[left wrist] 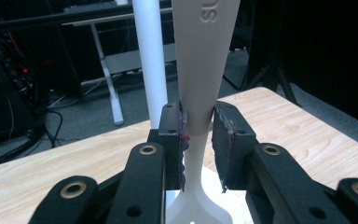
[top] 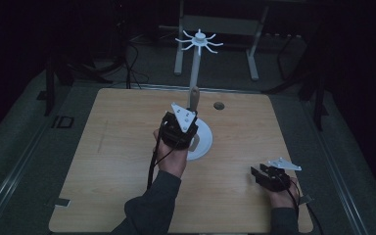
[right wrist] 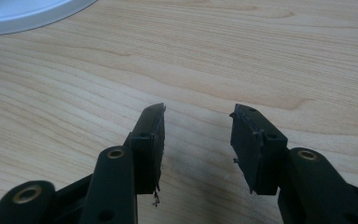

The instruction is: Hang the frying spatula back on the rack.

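Two hand-held grippers work over a wooden table (top: 127, 147) in a dim room. Near the table's middle, the left gripper (left wrist: 199, 135) has its jaws clamped on the narrow neck of a pale spatula (left wrist: 204, 70), held upright just beside the white post of a utensil stand (top: 196, 63), above the stand's round base. At the near right, the right gripper (right wrist: 196, 140) rests low over bare wood, jaws spread apart with nothing between them, well apart from the stand.
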Motion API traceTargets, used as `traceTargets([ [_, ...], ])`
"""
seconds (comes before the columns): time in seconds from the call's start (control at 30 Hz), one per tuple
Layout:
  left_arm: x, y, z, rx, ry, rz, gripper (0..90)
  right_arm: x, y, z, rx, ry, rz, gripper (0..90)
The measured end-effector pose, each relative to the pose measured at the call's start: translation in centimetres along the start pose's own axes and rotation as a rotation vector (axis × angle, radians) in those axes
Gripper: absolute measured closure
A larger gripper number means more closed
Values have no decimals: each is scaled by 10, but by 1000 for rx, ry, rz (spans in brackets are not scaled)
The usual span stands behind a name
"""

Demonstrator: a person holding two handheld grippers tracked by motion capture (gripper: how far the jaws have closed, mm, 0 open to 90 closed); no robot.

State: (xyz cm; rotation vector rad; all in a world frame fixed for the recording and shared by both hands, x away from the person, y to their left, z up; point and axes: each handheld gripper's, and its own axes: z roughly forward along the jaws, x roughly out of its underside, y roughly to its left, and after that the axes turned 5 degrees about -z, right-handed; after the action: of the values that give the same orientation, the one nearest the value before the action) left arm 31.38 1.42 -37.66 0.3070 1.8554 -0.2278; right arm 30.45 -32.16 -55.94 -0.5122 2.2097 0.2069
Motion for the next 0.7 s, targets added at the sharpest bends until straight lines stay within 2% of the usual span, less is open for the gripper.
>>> traceTargets([
  [0.7, -21, -1, -1, -40, -38, -8, 742, 0, 0, 1, -2, 3, -3, 545],
])
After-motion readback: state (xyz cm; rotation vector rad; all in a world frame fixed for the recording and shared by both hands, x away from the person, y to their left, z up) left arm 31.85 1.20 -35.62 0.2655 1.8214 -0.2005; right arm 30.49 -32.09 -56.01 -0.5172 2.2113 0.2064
